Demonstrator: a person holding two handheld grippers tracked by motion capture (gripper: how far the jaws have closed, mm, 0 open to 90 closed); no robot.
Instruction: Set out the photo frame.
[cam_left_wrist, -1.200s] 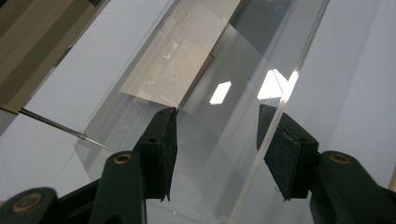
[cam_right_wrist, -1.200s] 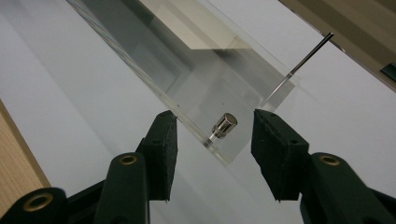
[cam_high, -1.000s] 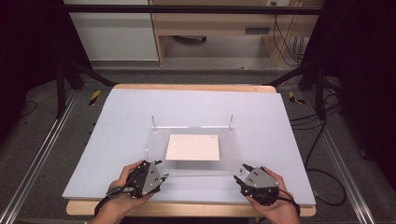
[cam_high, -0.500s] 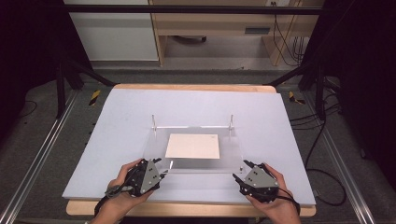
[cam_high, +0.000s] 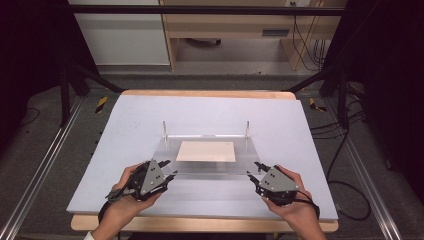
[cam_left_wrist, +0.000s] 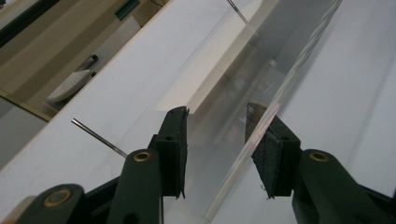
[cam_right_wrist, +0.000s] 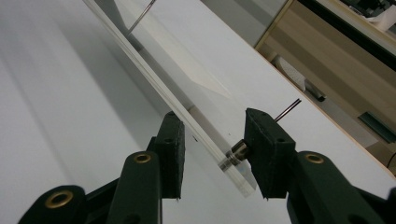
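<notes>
Left gripper view: the left hand-held gripper (cam_left_wrist: 217, 135) is set astride the near edge of the clear, flat acrylic plate (cam_left_wrist: 289, 79). Its jaws have just been closing with the plate between them, but the grip isn't made yet: one pad is met by the edge, and a gap is left at the other. The right hand-held gripper (cam_right_wrist: 215, 140) is placed likewise at the opp. near corner. Its jaws have also just been closing round the plate. A small metal stud (cam_right_wrist: 236, 153) is touched by one pad; whether the other pad presses can't be told.

Both near corners are taken, prob. so the plate can be tipped up evenly w/o twisting. The cream rectangular paper sheet (cam_high: 206, 151) is covered by the plate, mid-worktop. The plate's far edge is flanked by two thin upright metal pins (cam_high: 164, 127), so a pivot there is judged likely.

Bare white worktop (cam_high: 150, 115) is left on all sides of the plate. The worktop's near edge lies just behind both hands, so little room is left for pulling back.
</notes>
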